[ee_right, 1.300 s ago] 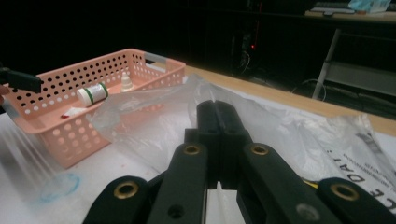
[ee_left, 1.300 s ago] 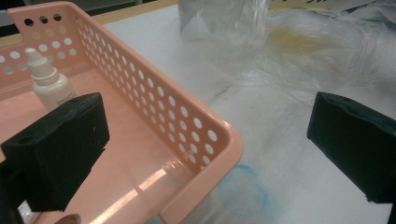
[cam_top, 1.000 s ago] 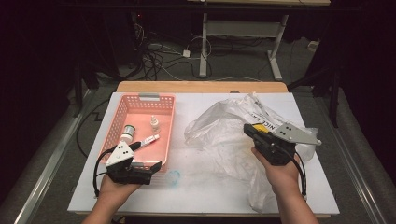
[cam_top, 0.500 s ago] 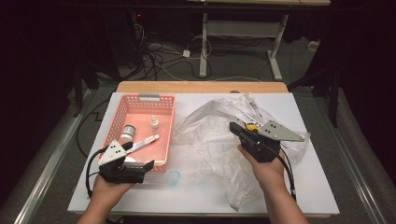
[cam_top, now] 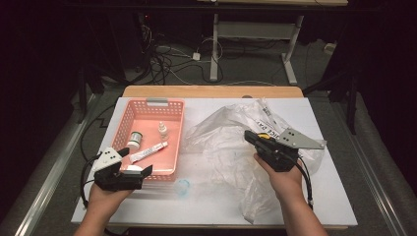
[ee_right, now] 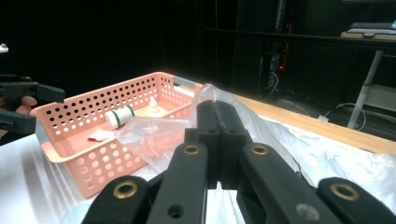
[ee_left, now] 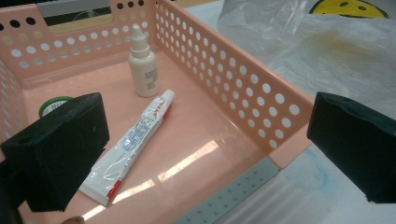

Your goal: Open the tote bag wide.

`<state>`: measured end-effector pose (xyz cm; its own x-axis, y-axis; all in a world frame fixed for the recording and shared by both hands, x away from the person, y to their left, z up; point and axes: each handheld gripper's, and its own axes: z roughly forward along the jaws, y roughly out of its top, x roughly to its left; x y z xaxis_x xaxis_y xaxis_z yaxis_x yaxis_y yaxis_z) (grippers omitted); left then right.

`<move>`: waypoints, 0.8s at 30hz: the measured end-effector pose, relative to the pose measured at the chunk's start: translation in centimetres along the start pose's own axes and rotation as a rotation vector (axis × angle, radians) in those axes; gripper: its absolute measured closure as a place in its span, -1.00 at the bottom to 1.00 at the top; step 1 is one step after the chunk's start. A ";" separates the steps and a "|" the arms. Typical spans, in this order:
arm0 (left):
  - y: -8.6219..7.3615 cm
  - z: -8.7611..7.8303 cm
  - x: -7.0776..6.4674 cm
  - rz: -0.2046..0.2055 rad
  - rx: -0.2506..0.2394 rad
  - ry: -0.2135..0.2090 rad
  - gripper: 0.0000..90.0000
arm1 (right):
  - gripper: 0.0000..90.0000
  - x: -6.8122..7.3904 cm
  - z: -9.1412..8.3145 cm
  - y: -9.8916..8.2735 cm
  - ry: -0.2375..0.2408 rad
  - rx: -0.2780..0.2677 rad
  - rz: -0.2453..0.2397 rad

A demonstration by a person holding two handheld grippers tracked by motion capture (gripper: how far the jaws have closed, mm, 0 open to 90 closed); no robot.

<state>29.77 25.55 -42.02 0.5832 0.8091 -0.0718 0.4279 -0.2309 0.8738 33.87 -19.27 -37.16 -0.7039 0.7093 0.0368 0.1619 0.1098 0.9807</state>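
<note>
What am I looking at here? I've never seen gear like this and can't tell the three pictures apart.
A person at a table holds a hand-held clamp tool in each hand. The high view looks down from above: the left gripper sits at the near end of a pink basket, and the right gripper is at a clear plastic bag.

The other two pictures come from small cameras riding on the tools. The left gripper view looks between wide-open black jaws into the basket, where a tube, a small dropper bottle and a green-banded jar lie. The right gripper view shows its jaws closed together, pinching a fold of the bag.
</note>
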 end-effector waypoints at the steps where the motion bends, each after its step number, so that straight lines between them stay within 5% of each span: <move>1: 0.0 0.0 0.1 -0.002 0.000 0.003 -1.00 | 1.00 0.0 0.0 0.0 0.001 0.002 -0.002; 24: -0.7 -0.9 2.6 -0.084 -0.025 0.046 -1.00 | 1.00 -0.8 -0.4 -0.4 -0.008 0.039 0.005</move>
<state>30.38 28.28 -42.35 0.5134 0.8491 -0.1242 0.4567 -0.1479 0.8772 34.08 -20.14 -37.49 -0.6978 0.7152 0.0404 0.1929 0.1333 0.9721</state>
